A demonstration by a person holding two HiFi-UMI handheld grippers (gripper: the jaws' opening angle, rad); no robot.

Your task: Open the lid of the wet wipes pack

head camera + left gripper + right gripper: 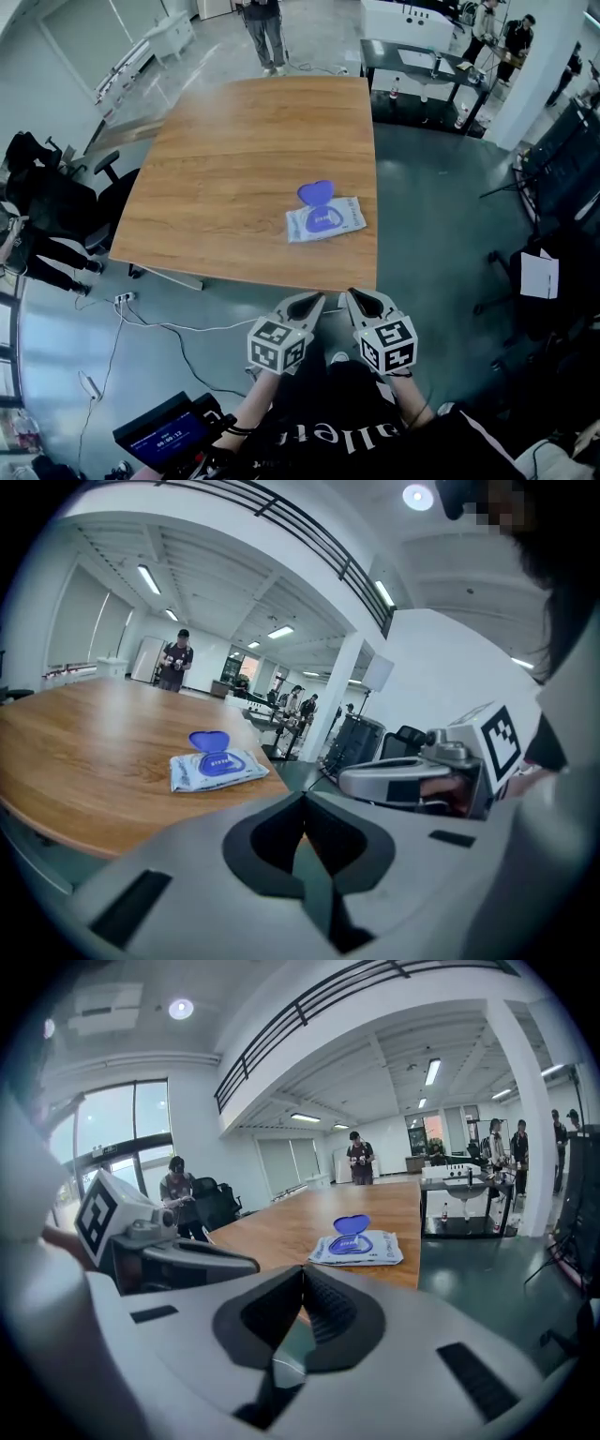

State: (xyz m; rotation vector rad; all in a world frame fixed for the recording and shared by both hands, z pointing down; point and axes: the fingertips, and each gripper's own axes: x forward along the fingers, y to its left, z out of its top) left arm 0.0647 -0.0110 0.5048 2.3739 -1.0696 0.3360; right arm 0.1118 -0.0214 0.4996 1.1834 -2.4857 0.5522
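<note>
Clenched shut on nothing: left gripper (pixel 313 300) and right gripper (pixel 356 296), side by side, just short of the near edge of the wooden table (pixel 225 169). Ahead of both and well apart, the flat white soft-plastic wet wipes pack (pixel 328 223) — purple flip lid (pixel 316 192) already standing open. Probably light, floppy and slick; best pinned at a corner, lid taken by its front lip. Label print too small to read.

The wet wipes pack (pixel 325 221), white with a blue label, lies flat on the wooden tabletop (pixel 234 178) near its lower right corner, right of frame centre. Its blue lid (pixel 316 192) is flipped open, resting behind the pack.
</note>
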